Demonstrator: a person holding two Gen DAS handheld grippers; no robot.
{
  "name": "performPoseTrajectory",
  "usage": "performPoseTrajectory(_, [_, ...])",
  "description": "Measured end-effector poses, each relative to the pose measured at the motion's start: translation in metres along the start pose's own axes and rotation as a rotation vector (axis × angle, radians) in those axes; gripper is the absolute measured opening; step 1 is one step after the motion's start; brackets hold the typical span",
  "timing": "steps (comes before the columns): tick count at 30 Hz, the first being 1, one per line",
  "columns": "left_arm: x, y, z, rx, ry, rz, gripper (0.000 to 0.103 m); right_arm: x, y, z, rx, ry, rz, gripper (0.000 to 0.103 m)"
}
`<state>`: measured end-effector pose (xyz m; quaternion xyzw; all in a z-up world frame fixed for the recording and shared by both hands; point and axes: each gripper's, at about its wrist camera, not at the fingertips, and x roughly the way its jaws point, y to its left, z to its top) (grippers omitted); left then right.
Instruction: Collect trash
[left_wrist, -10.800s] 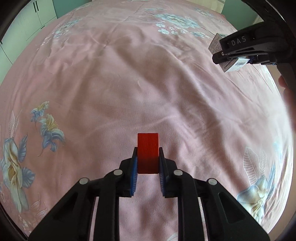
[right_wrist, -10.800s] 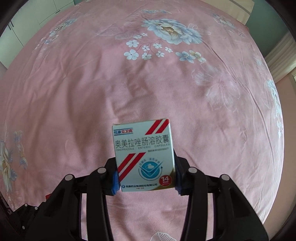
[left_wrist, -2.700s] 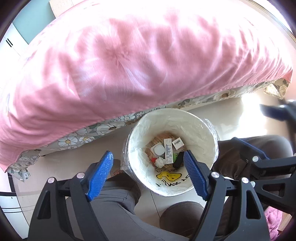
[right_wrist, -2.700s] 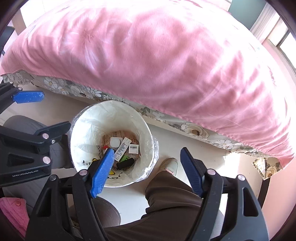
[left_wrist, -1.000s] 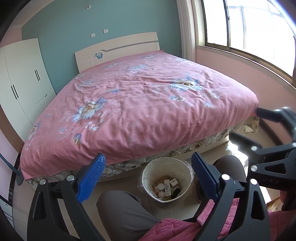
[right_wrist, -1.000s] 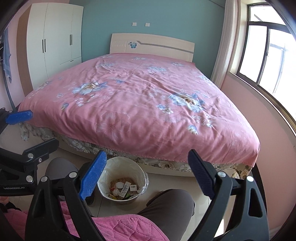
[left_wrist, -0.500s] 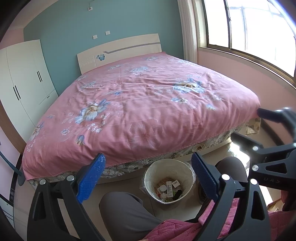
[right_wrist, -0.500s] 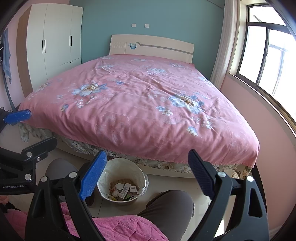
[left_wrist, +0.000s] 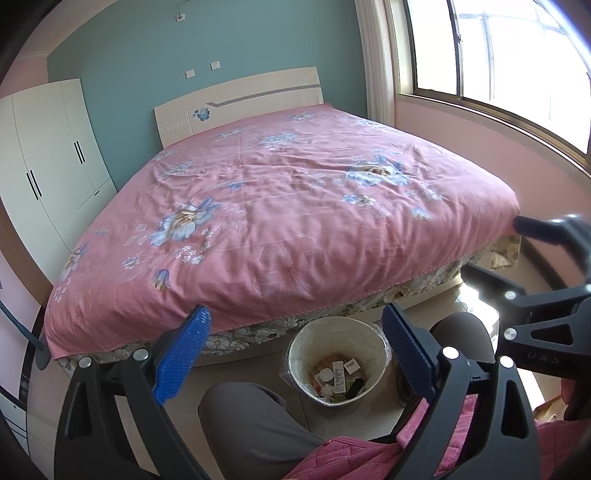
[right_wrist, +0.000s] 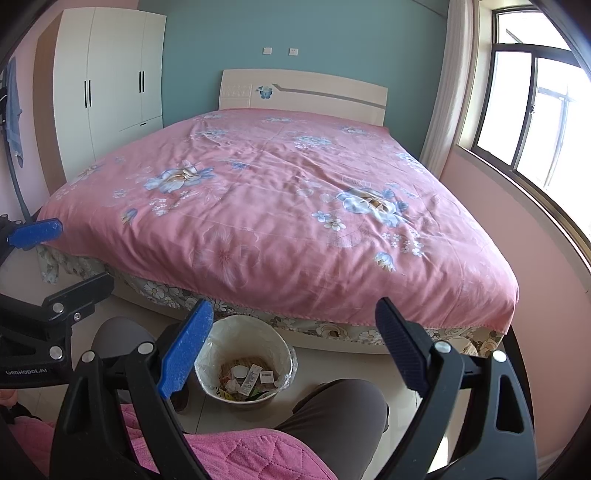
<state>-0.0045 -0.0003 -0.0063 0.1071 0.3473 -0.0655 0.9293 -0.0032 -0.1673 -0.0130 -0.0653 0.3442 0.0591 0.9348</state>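
Note:
A white-lined trash bin stands on the floor at the foot of the bed, between the person's knees. Several bits of trash lie in it: small boxes, a round lid, a dark piece. My left gripper is open and empty, held back and above the bin. Beside it my right gripper is open and empty too. Each shows at the edge of the other's view: the right gripper, the left gripper. No trash shows on the pink floral bed cover.
The person's grey-trousered knees flank the bin, with a pink quilted garment below. A white wardrobe stands left of the bed, a window on the right, and pale tiled floor around the bin.
Ten seconds back the left gripper held a red block and the right a medicine box; both are empty now and have drawn back from over the bin. Nothing moved in the last second.

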Motion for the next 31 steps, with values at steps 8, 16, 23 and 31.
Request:
performPoseTrajectory(8, [-0.0005,0.0016,0.0000,0.000,0.000,0.003,0.095,0.0010,0.0030,0.0028,-0.006,0.005,0.005,0.088])
performPoseTrajectory(16, [-0.0004,0.0024,0.0000,0.000,0.000,0.003,0.095,0.0013,0.0023,0.0021,-0.005,0.006,0.006,0.088])
performPoseTrajectory(23, [0.0000,0.0030,-0.0002,0.001,0.000,0.003,0.095,0.0019,0.0053,0.0010,-0.006,0.008,0.008,0.088])
performPoseTrajectory(31, [-0.0002,0.0038,0.0001,0.002,0.001,0.002,0.095,0.0021,0.0043,0.0012,-0.004,0.008,0.008,0.088])
